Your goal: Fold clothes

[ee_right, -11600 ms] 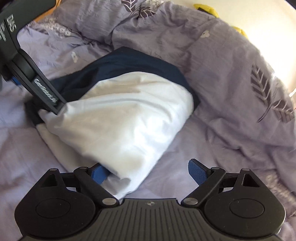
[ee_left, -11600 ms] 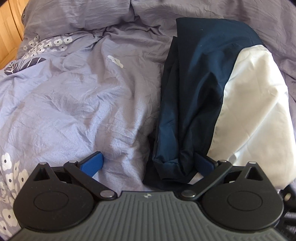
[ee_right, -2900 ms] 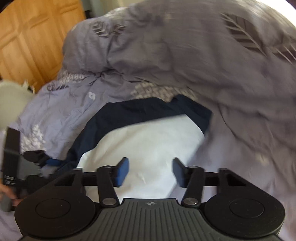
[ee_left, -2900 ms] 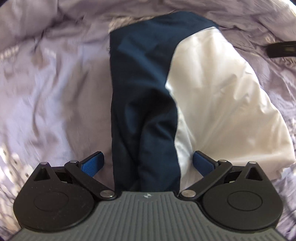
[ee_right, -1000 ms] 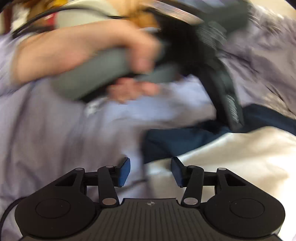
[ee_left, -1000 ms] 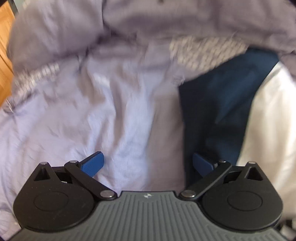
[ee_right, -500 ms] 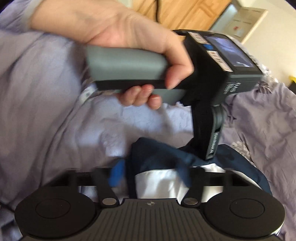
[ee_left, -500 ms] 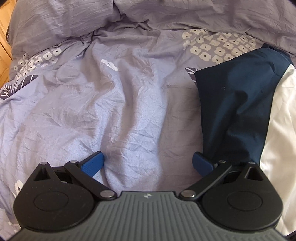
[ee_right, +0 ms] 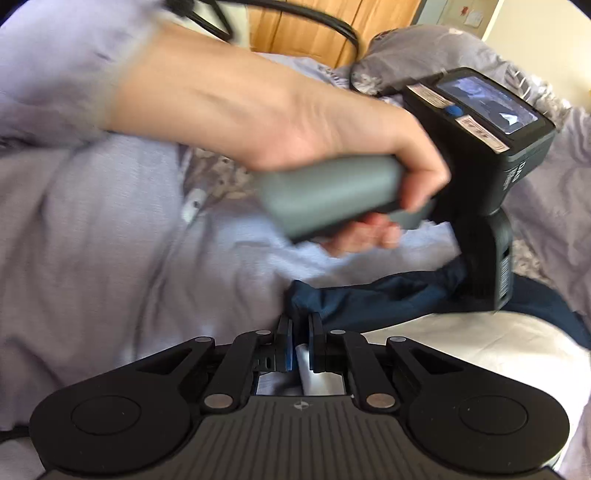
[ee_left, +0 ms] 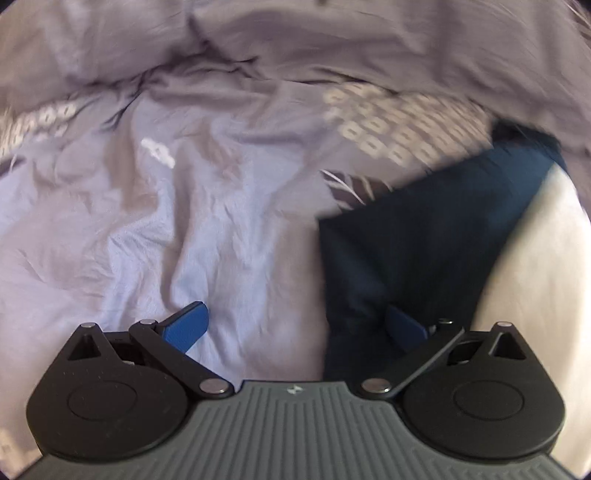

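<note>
Lilac bedding [ee_left: 207, 229], creased and printed with pale flowers, fills the left wrist view, which is blurred; the left gripper [ee_left: 295, 328] points down at it with its jaws spread wide, its blue left pad [ee_left: 186, 326] over bare duvet and its right pad [ee_left: 404, 328] against the dark edge of the navy-and-white garment [ee_left: 413, 258], nothing pinched between them; that garment lies on the bed at the right of the frame, navy cloth nearer the middle and white cloth [ee_left: 535, 288] running off the right edge. From the right wrist view, the right gripper [ee_right: 300, 345] has its jaws drawn almost together on a fold of the garment [ee_right: 388, 295] at its near corner, white cloth showing in the narrow gap and navy cloth bunched just beyond the tips; the white panel [ee_right: 480, 347] spreads to the right on the duvet [ee_right: 110, 258]; above it a person's left hand [ee_right: 314, 136] grips the grey handle of the left gripper's body [ee_right: 480, 155], whose black front reaches down to the garment's far navy edge; a wooden door [ee_right: 314, 26] and a black cable [ee_right: 288, 18] show behind.
</note>
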A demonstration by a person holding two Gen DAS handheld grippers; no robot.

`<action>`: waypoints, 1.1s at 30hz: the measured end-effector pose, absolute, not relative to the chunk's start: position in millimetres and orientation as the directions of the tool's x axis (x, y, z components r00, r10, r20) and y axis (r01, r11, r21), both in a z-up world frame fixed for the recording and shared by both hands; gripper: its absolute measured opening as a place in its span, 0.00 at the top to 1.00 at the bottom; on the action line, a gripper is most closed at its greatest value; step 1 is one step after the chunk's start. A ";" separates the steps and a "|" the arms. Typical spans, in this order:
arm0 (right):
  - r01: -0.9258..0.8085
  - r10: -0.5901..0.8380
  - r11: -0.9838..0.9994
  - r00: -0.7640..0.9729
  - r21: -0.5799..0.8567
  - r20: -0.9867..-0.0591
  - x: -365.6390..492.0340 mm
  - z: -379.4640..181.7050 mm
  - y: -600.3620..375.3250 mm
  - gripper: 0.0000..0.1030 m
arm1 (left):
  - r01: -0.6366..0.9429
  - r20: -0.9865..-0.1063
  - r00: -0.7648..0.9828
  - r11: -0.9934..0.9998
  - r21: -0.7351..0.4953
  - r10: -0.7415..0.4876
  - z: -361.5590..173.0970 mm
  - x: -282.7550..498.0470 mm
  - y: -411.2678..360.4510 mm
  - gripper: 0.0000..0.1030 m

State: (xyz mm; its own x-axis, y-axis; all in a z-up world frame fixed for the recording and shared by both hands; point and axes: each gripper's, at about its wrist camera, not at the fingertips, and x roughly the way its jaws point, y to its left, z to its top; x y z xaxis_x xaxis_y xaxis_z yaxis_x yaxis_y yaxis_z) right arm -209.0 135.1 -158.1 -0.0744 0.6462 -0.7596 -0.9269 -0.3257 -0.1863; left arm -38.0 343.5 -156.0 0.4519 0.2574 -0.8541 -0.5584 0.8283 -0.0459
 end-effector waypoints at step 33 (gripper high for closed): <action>-0.960 0.498 0.278 0.171 -0.030 -0.850 21.4 -98.1 89.3 0.33 | -0.539 -0.879 0.396 0.842 0.010 0.264 -136.7 -101.1 320.8 0.00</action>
